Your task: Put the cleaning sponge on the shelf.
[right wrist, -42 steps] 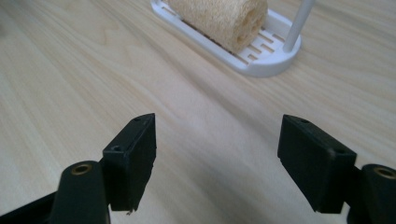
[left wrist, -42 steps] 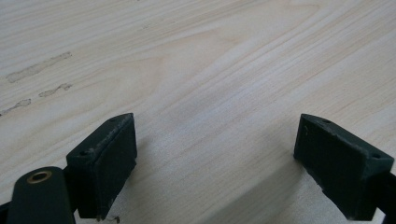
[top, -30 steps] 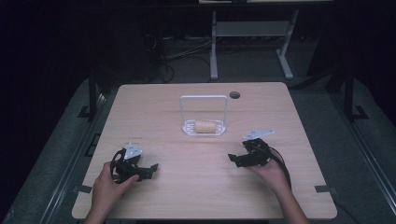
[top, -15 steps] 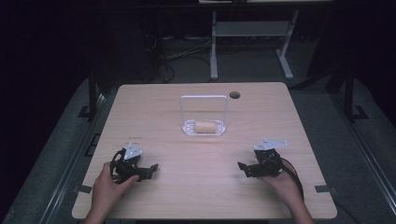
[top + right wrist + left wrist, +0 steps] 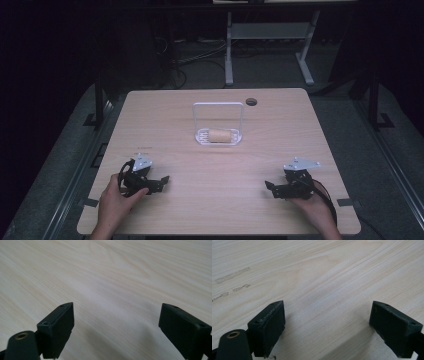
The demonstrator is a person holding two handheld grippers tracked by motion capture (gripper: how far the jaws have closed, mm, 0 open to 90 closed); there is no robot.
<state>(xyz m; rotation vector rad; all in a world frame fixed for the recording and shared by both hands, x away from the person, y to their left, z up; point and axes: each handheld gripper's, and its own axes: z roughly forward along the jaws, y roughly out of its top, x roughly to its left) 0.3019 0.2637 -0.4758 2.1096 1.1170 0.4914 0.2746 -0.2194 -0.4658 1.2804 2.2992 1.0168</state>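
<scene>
A small white rack (image 5: 200, 136) with an upright wire frame stands at the table's middle, and a tan roll-shaped piece (image 5: 220, 135) lies in it. My left gripper (image 5: 161, 181) rests low at the near left, open, with bare wood between its jaws (image 5: 327, 315). Held in a hand at the near right, my right gripper (image 5: 270, 188) is open over bare tabletop (image 5: 116, 315). Its jaws have just been opening, and nothing is between them. Both grippers point toward the table's middle and sit well short of the rack.
The light wooden table (image 5: 280, 125) has a dark round cable hole (image 5: 251, 102) near its far edge. Behind it stand a white metal frame (image 5: 270, 35) and cables on a dark floor. Faint smudges (image 5: 232, 277) mark the wood ahead of my left gripper.
My right gripper has moved toward the near right corner and sunk a little toward the table. The left gripper and the rack have stayed put.
</scene>
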